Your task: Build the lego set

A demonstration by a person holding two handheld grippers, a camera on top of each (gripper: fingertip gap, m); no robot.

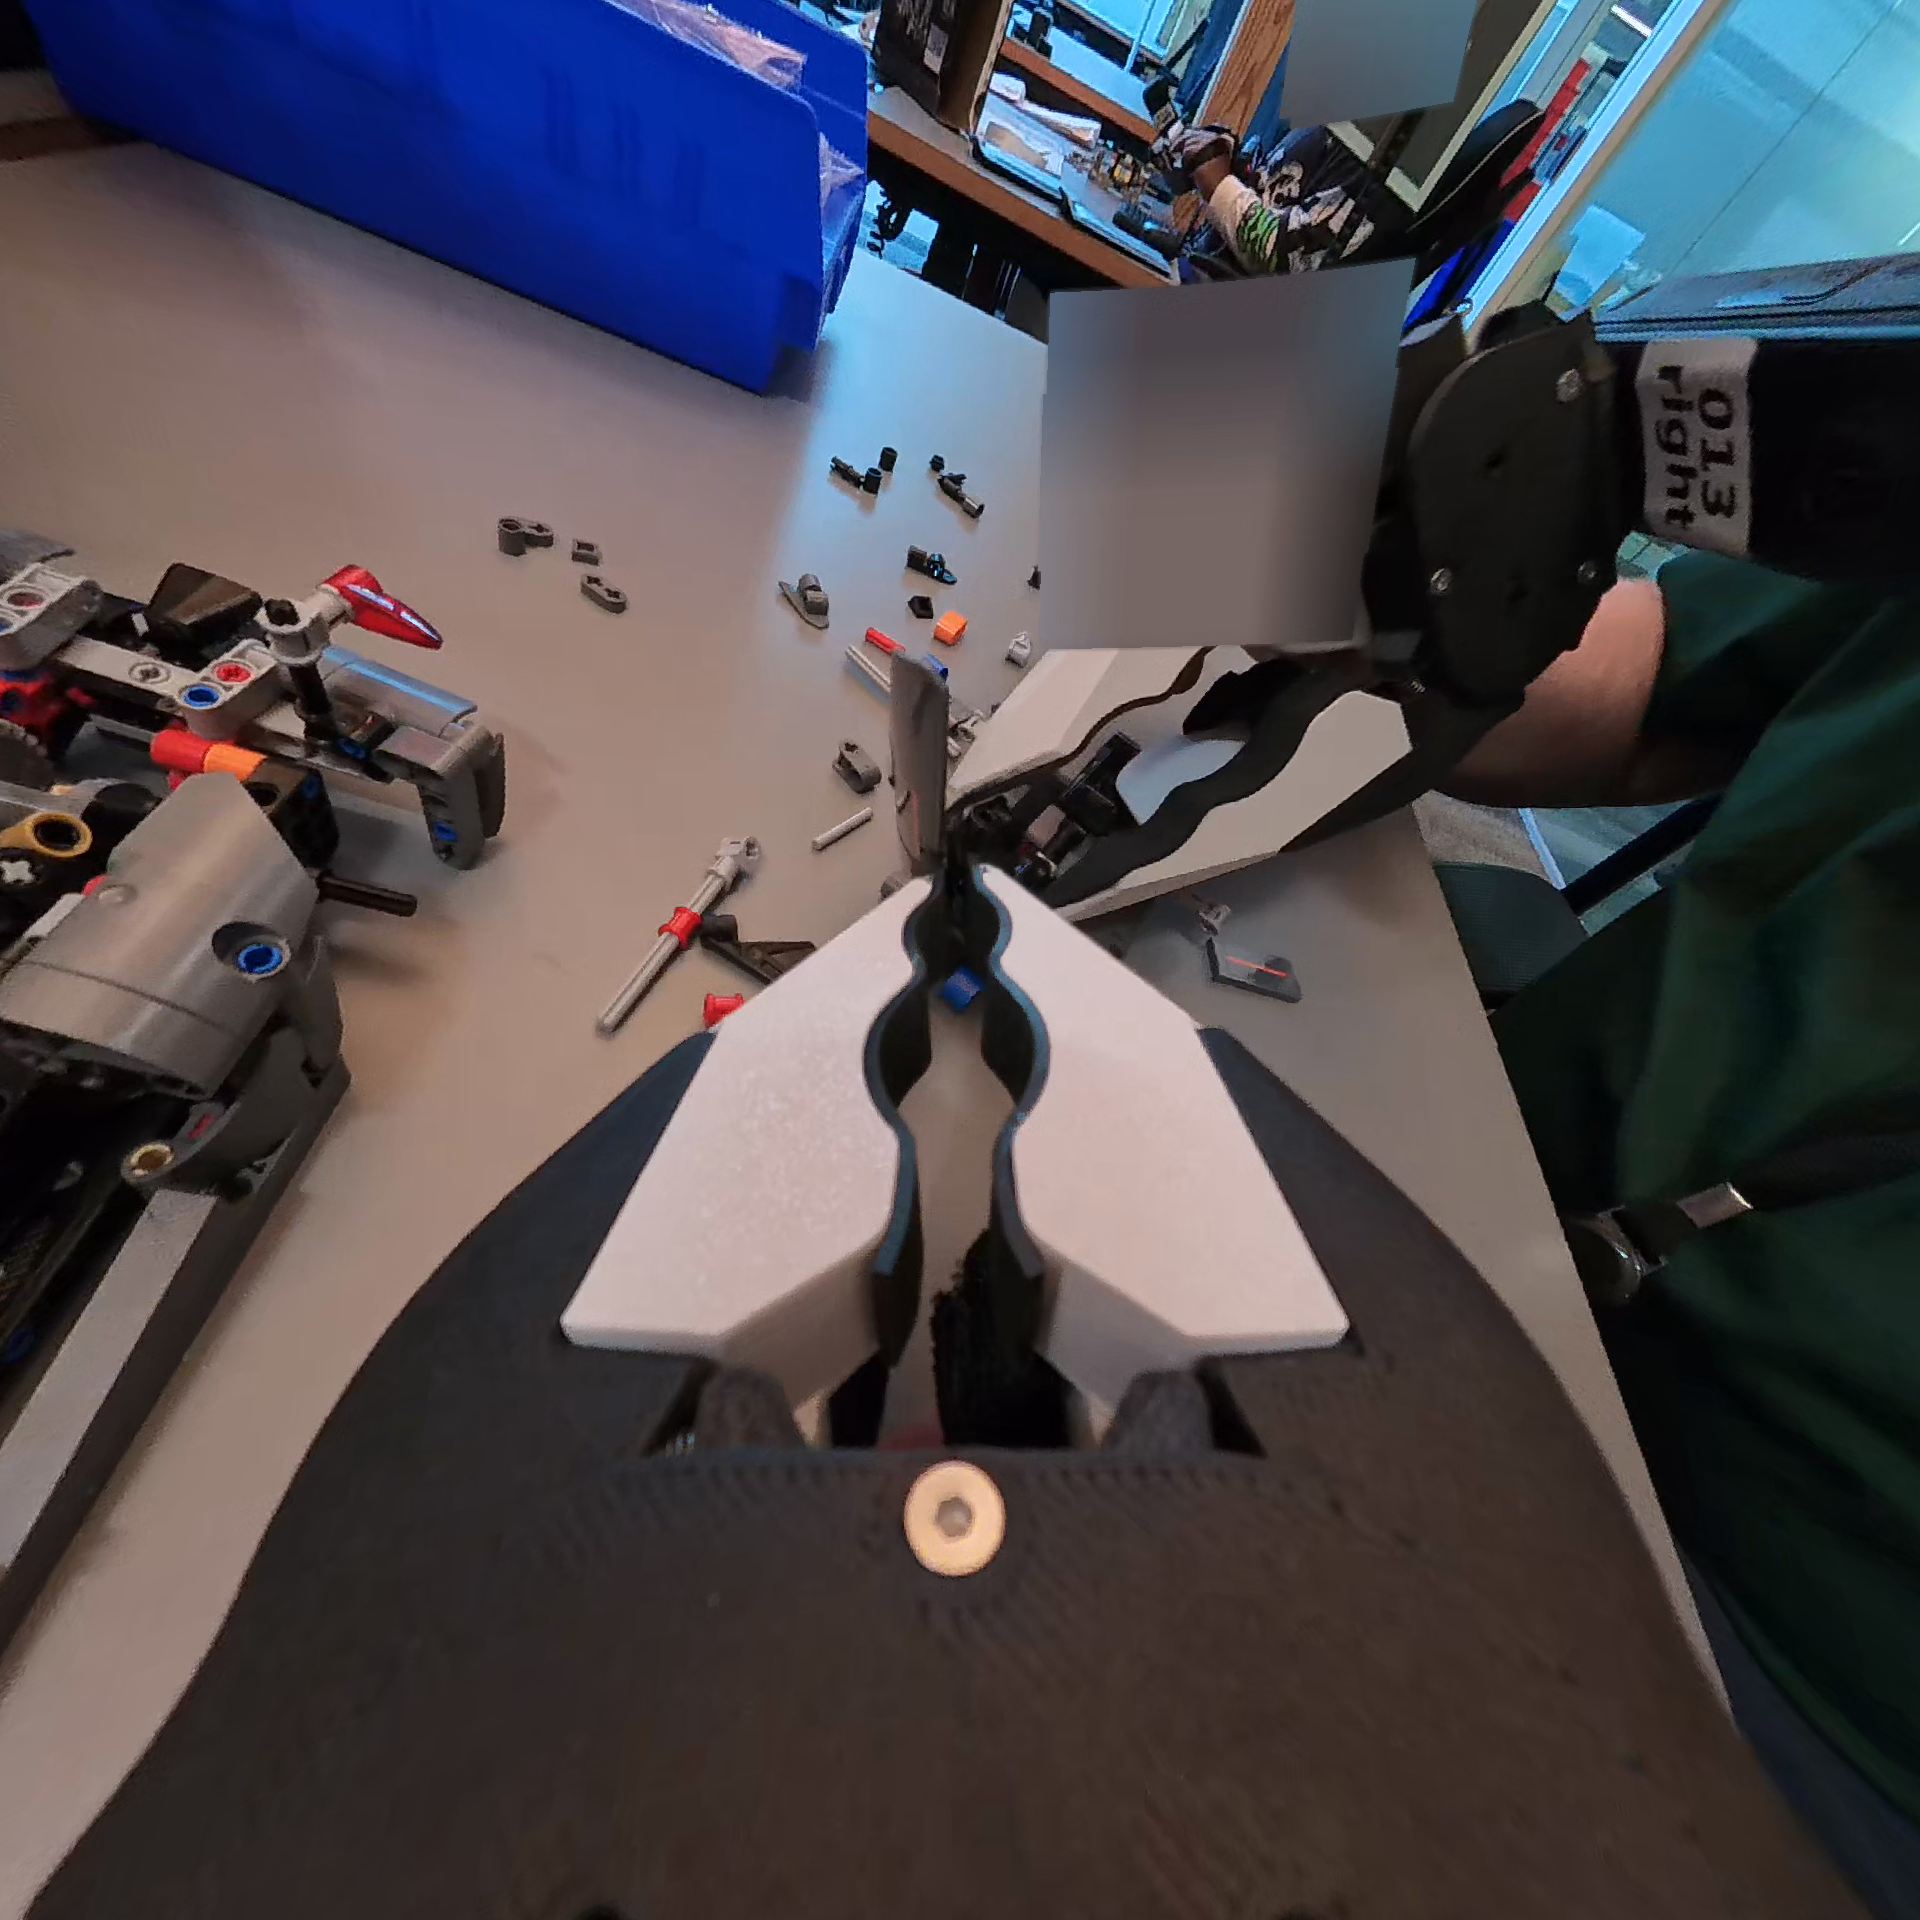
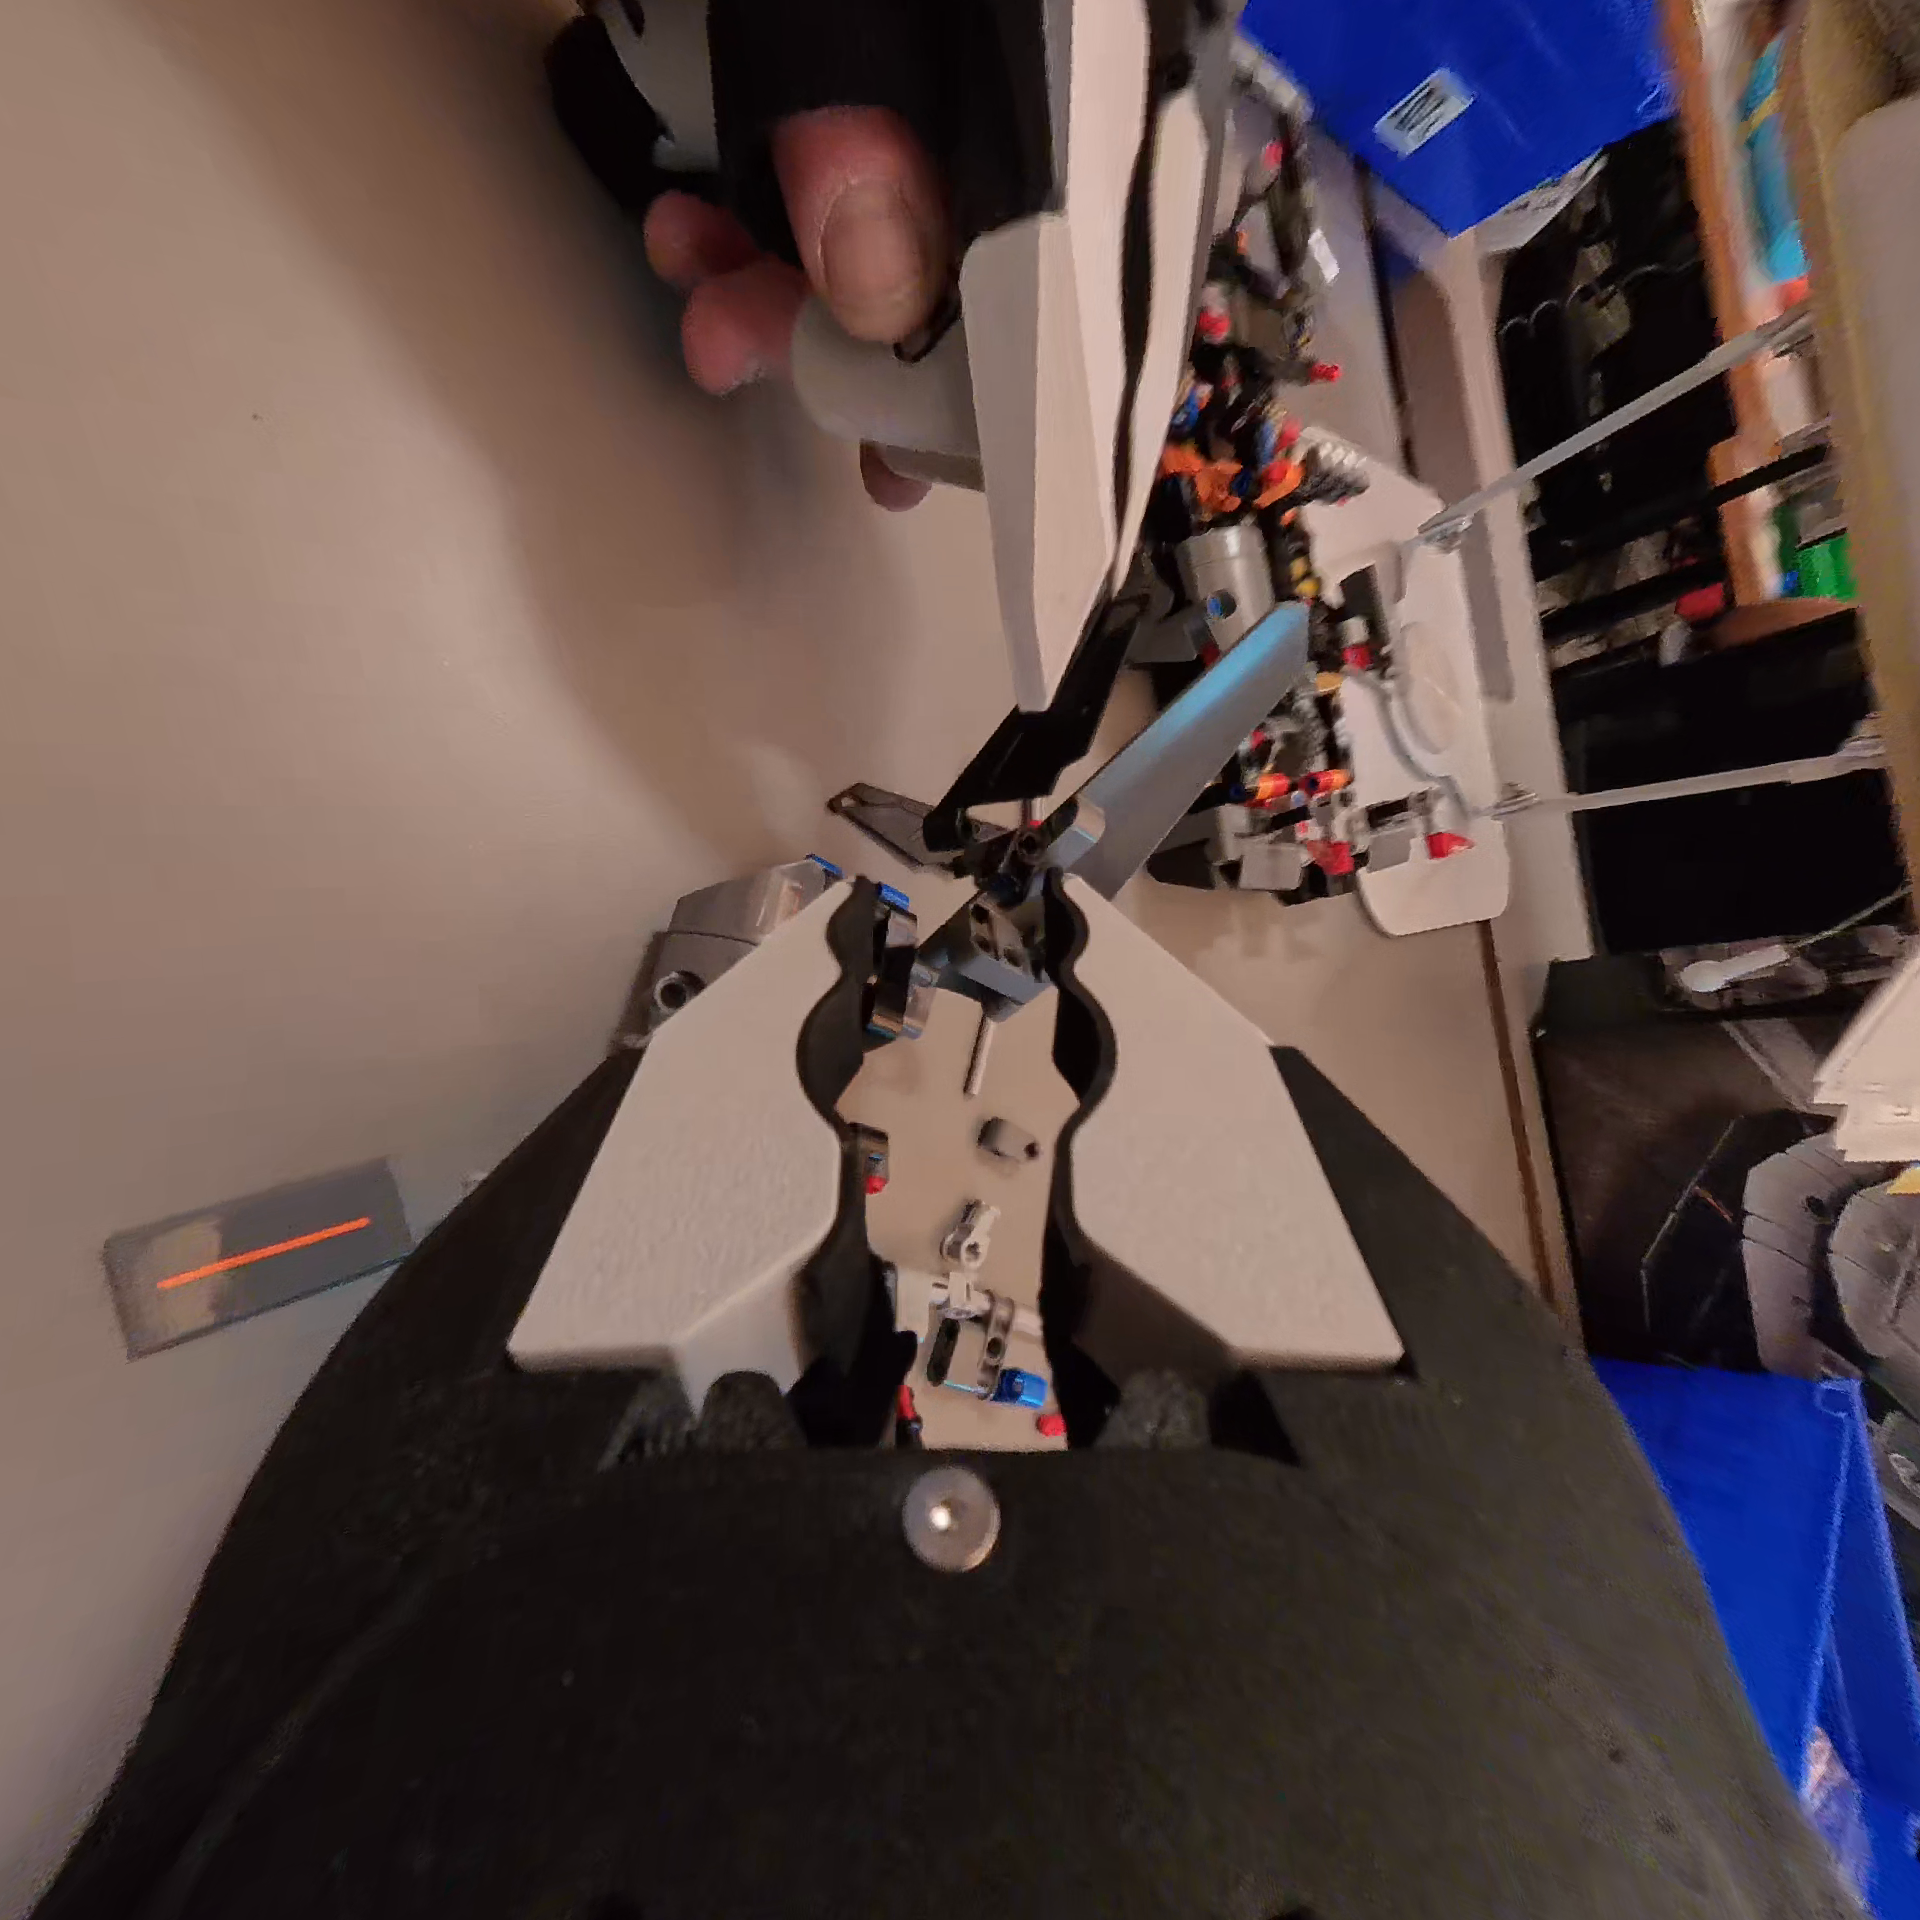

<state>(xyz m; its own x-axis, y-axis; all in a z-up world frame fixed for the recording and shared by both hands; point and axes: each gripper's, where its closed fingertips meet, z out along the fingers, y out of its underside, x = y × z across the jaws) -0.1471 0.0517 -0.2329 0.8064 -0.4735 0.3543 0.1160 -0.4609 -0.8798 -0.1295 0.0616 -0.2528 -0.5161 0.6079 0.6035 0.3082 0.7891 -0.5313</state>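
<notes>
My left gripper (image 1: 951,883) is shut on the base of a long grey blade piece (image 1: 920,748), which stands up above its tips. My right gripper (image 1: 1023,821) reaches in from the right and meets it tip to tip. In the right wrist view my right gripper (image 2: 971,914) is shut on a small dark assembly (image 2: 987,951) with blue pins. The left gripper (image 2: 987,800) comes down from above onto that assembly, and the grey blade (image 2: 1195,738) slants up to the right. Both grippers hold their parts just above the table.
A large grey Lego model (image 1: 208,779) sits at the left on a base plate. Loose small pieces (image 1: 904,582) and a grey axle with a red bush (image 1: 675,935) lie on the table. A dark tile with an orange line (image 1: 1252,971) lies nearby. Blue bins (image 1: 520,156) stand behind. Less than 4 cm separates the two grippers' tips.
</notes>
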